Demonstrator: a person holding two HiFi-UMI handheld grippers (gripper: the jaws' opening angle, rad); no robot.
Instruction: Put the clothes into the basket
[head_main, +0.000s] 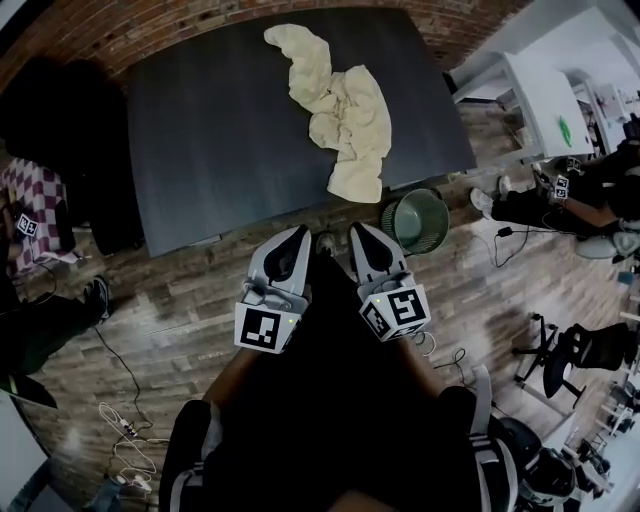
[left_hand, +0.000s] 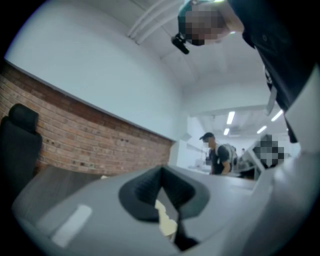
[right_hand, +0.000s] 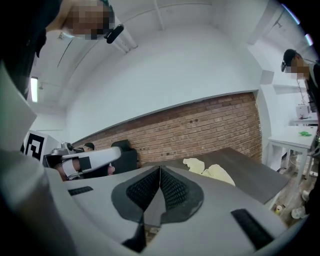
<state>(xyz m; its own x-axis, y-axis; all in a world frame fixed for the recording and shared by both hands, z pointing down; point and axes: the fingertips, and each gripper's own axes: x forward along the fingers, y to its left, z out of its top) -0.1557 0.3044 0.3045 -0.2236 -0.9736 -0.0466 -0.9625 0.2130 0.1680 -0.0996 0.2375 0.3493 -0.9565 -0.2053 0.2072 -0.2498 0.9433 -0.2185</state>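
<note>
Head view: I had two grippers low at 6 o'clock, left gripper (head_main: 298, 236) and right gripper (head_main: 358, 232). One pale heap of clothes (head_main: 342, 112) lay on the table (head_main: 200, 150) at 12 o'clock, with one green basket (head_main: 415, 222) at 3 o'clock. Left gripper view: jaws pressed together, empty. Right gripper view: jaws together, holding nothing.

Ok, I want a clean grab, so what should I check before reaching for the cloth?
1. Pale yellow crumpled cloth on dark grey table: ok.
2. Round green mesh basket on floor beside table: ok.
3. Left claw open: not ok, shut, empty.
4. Right claw open: not ok, shut, empty.
5. Claws at cloth: not ok, short of table.
</note>
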